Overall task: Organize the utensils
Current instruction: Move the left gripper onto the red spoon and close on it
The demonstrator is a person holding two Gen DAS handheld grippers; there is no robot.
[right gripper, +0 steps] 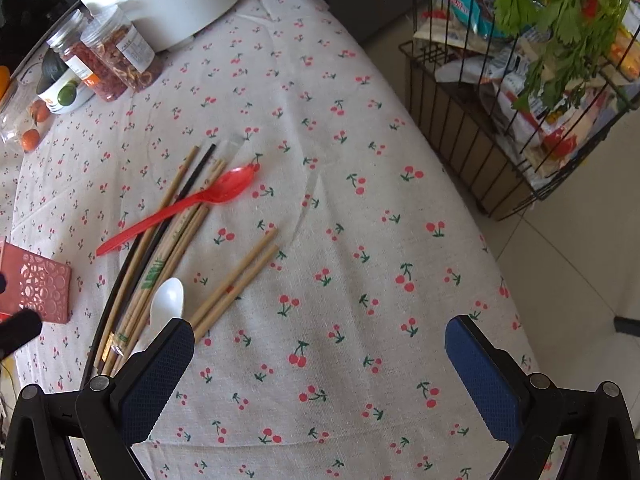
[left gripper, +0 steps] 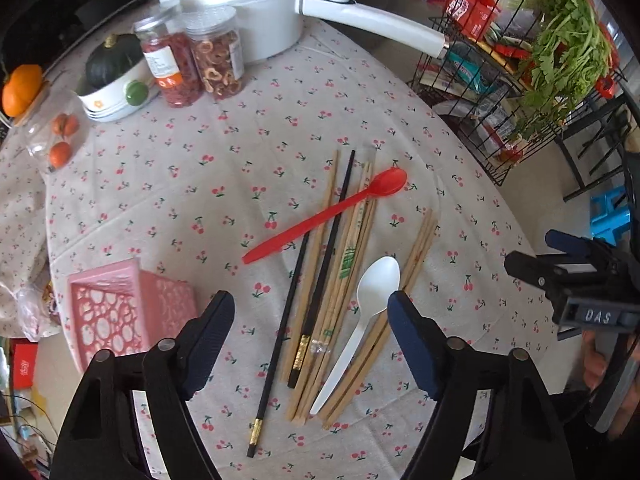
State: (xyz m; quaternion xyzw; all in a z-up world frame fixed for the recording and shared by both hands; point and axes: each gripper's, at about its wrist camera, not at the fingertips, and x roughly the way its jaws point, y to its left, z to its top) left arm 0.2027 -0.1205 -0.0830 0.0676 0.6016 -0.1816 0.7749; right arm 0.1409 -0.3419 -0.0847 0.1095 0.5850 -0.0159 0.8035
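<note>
A loose heap of utensils lies on the cherry-print tablecloth (left gripper: 224, 168): a red spoon (left gripper: 332, 212) (right gripper: 188, 204) across the top, black chopsticks (left gripper: 316, 292), several wooden chopsticks (left gripper: 344, 280) (right gripper: 236, 280) and a white spoon (left gripper: 360, 320) (right gripper: 166, 304). My left gripper (left gripper: 311, 304) hangs open over the heap's near end, nothing pressed between its pads. My right gripper (right gripper: 320, 336) stands open over bare cloth to the right of the heap; its left finger (right gripper: 160, 368) covers the white spoon's handle. The right gripper (left gripper: 568, 268) also shows at the left wrist view's right edge.
A pink perforated basket (left gripper: 116, 312) (right gripper: 36, 284) sits left of the heap. At the back stand two jars (left gripper: 196, 56), a bowl with a squash (left gripper: 116, 80) and a white pot (left gripper: 248, 4) with a long handle. A wire rack (right gripper: 500, 120) with greens stands off the table's right edge.
</note>
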